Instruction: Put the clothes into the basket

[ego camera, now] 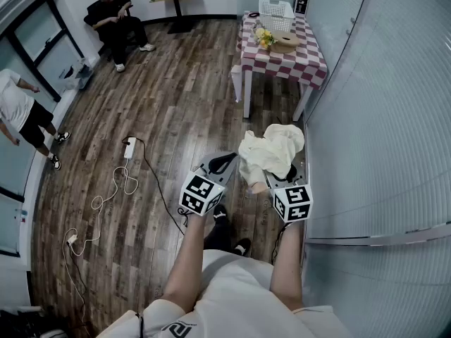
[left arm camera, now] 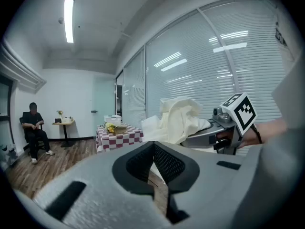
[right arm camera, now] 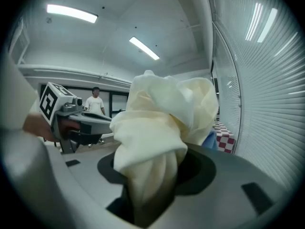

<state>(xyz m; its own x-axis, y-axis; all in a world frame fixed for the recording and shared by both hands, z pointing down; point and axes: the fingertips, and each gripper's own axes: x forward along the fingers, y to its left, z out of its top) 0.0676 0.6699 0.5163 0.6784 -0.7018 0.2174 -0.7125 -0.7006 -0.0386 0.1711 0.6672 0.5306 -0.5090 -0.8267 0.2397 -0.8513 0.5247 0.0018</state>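
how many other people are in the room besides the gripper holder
2: a seated person by the far wall, a standing person at the head view's left edge. Others may be out of frame.

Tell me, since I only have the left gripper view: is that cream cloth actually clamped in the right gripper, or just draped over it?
Observer: Clamped. The right gripper view shows the cream garment bunched down between the jaws of the right gripper.
Operator: Is anything lying on the floor near me?
Observer: Yes. In the head view a white cable and a power strip lie on the wood floor to your left, off the line to the checkered table.
Operator: Is anyone here besides the seated person?
Observer: Yes. A standing person in a white shirt is by the left wall in the head view.
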